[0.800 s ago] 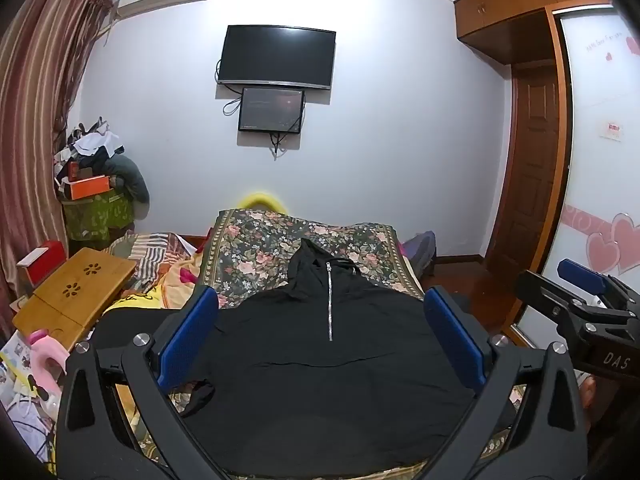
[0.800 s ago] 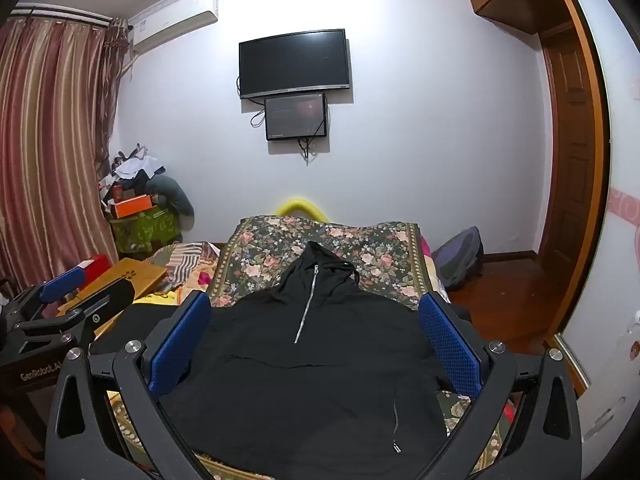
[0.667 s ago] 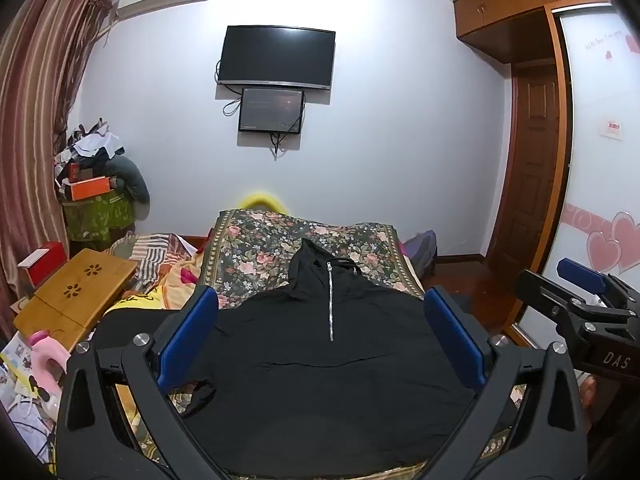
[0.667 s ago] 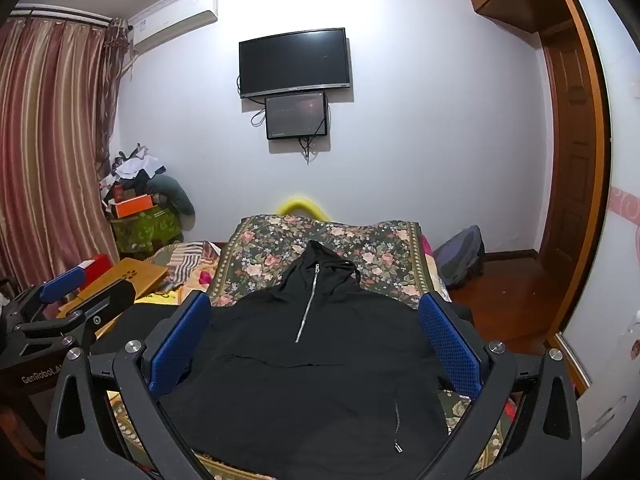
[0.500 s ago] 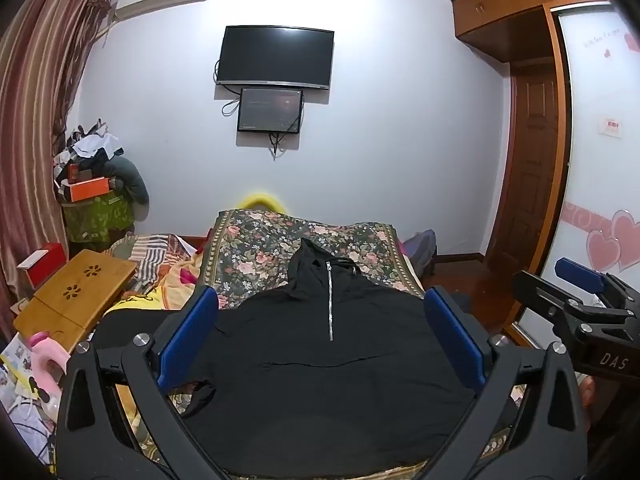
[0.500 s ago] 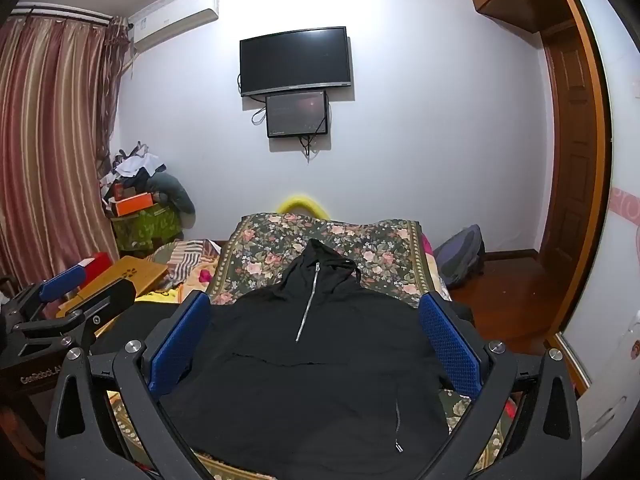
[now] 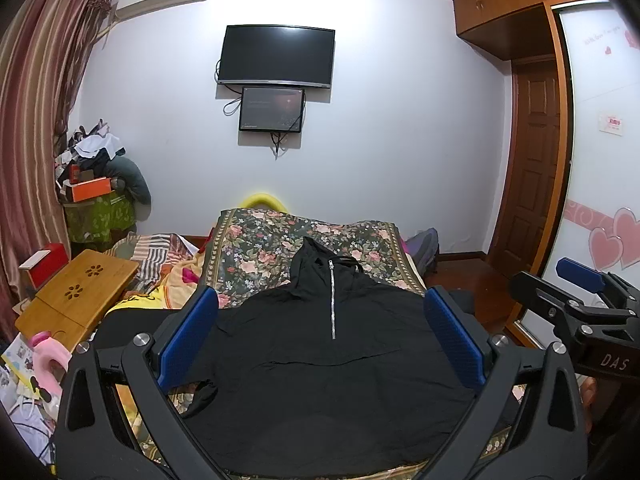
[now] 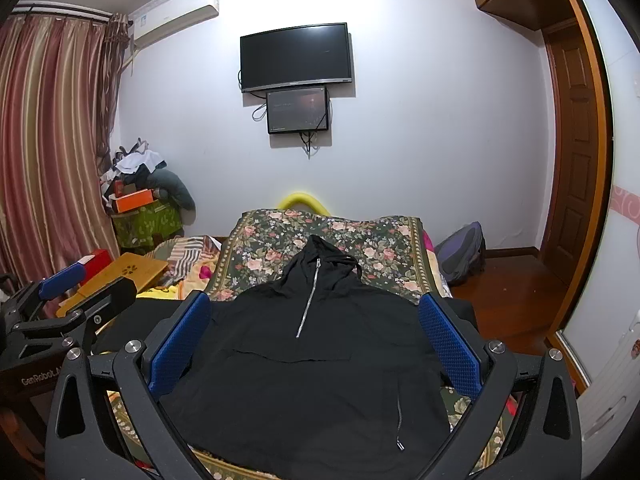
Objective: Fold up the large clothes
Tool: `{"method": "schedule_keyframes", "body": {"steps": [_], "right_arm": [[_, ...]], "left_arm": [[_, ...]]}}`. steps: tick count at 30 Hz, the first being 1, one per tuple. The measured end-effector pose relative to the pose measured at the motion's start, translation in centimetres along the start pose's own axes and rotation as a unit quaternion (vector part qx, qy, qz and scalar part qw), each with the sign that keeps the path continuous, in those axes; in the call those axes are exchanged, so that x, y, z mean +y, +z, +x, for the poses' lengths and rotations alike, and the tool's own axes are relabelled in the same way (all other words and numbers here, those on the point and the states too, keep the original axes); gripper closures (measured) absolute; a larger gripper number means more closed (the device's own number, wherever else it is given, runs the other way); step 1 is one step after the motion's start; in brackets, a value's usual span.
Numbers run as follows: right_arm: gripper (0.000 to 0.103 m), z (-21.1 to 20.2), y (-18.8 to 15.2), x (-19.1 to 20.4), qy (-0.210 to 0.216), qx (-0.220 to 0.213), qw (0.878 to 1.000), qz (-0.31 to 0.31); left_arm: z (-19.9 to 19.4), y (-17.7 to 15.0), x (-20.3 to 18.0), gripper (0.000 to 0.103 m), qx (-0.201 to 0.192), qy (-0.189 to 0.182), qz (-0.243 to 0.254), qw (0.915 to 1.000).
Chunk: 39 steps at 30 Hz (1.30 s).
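Note:
A black hooded sweatshirt [image 7: 320, 360] [image 8: 312, 368] with a short silver zip lies spread flat, front up, on a floral bedspread [image 7: 260, 252] [image 8: 360, 240], hood toward the far wall. My left gripper [image 7: 320, 320] hangs above its near half, jaws wide open, nothing between the blue pads [image 7: 188, 340]. My right gripper [image 8: 316, 320] hovers likewise, open and empty, with its blue pads [image 8: 452, 344] apart. Each gripper appears at the edge of the other's view: the right gripper [image 7: 580, 300] at the right, the left gripper [image 8: 60, 296] at the left.
A wooden lap table [image 7: 76, 296] and striped bedding [image 7: 160, 256] lie left of the bedspread. A cluttered green box [image 7: 96, 212] stands by the curtain. A backpack [image 8: 460, 252] sits on the floor at right, near a wooden door [image 7: 532, 168]. A TV [image 7: 276, 56] hangs on the far wall.

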State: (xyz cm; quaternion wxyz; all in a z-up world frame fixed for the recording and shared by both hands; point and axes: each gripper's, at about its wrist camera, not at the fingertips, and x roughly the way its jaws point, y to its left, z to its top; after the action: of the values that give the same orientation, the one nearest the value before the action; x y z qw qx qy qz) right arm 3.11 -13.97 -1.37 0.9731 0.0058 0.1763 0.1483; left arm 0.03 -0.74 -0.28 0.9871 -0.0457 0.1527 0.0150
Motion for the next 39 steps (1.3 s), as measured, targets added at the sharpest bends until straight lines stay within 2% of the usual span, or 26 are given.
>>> {"method": "schedule_keyframes", "body": {"steps": [39], "right_arm": [[0.0,0.46,-0.37,-0.22,-0.001,0.007,1.0,-0.003]], "left_arm": [[0.66,-0.3,0.38,0.0,0.004,0.003,0.001,1.0]]}}
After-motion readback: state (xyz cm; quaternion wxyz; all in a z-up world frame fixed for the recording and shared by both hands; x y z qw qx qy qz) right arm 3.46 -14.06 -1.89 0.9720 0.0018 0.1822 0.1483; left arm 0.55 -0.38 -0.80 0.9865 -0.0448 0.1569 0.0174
